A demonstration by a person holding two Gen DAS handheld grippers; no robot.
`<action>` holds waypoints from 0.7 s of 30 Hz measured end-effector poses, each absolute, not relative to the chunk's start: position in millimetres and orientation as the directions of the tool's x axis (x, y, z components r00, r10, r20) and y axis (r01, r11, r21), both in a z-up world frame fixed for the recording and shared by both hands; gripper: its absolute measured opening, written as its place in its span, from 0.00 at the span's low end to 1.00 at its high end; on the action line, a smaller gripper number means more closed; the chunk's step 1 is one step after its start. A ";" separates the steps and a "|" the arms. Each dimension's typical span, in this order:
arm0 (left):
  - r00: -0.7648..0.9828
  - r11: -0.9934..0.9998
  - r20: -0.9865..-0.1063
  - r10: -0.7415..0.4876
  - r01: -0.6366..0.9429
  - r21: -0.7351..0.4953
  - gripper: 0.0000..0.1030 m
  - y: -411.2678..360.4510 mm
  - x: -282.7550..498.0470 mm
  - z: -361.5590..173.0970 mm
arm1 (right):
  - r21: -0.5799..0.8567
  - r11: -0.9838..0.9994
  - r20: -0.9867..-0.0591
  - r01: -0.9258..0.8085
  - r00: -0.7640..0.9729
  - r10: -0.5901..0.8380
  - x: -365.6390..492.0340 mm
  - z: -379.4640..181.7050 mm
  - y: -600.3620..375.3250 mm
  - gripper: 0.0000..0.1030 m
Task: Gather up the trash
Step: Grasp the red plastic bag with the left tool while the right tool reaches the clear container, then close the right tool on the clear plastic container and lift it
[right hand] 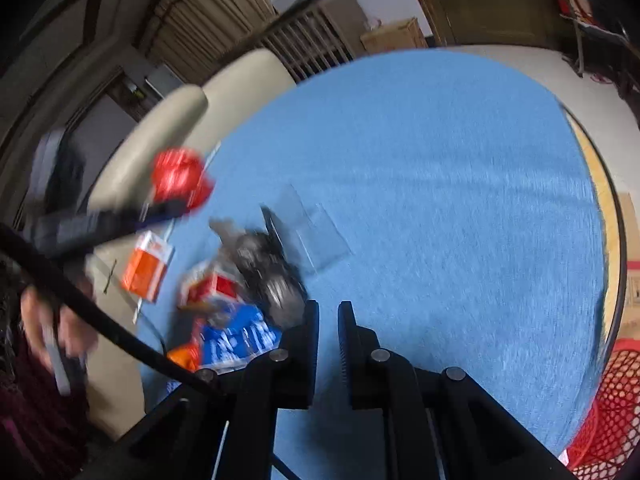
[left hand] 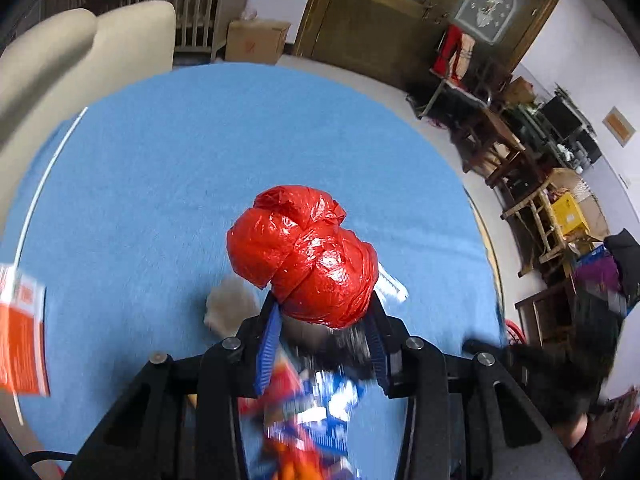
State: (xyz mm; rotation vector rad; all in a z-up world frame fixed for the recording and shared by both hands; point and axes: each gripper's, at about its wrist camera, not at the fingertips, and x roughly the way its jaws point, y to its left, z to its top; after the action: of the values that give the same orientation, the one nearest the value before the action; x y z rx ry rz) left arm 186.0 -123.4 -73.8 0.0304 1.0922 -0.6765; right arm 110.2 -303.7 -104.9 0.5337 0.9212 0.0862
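My left gripper [left hand: 322, 312] is shut on a crumpled red plastic bag [left hand: 304, 266] and holds it above the blue table [left hand: 200, 152]. The bag also shows in the right wrist view [right hand: 180, 180], at the left gripper's tip. Below lies a pile of trash: blue and orange wrappers [left hand: 316, 412], a black crumpled bag [right hand: 268, 268], a blue wrapper [right hand: 240, 340], a red-and-white pack [right hand: 212, 286] and an orange-and-white packet [right hand: 146, 266]. My right gripper [right hand: 328, 312] is nearly closed and empty, just right of the pile.
A red mesh basket [right hand: 608, 412] stands at the table's right edge. A clear plastic sheet [right hand: 320, 232] lies beyond the pile. A beige sofa [left hand: 72, 60] borders the table's left side. Stools and clutter [left hand: 540, 208] stand to the right.
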 end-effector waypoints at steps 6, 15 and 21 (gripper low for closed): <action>0.286 0.799 -0.800 -0.528 0.486 -0.354 0.41 -68.3 158.1 -74.4 | 0.350 0.932 -0.736 0.100 0.645 0.207 155.4 -84.2 -279.4 0.82; 0.303 0.815 -0.799 -0.519 0.458 -0.356 0.41 -49.9 138.6 -74.3 | 0.212 0.976 -0.845 0.053 0.512 0.156 215.8 -119.7 -258.1 0.36; 0.293 0.797 -0.777 -0.557 0.451 -0.401 0.41 -37.4 136.7 -78.2 | 0.200 0.979 -0.870 0.022 0.463 0.167 222.4 -135.6 -228.6 0.66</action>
State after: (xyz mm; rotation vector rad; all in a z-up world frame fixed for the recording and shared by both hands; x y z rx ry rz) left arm 136.7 -37.4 -78.2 -0.1122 1.0819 -0.6733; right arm 222.4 -228.6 -135.6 0.1933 1.0877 0.0900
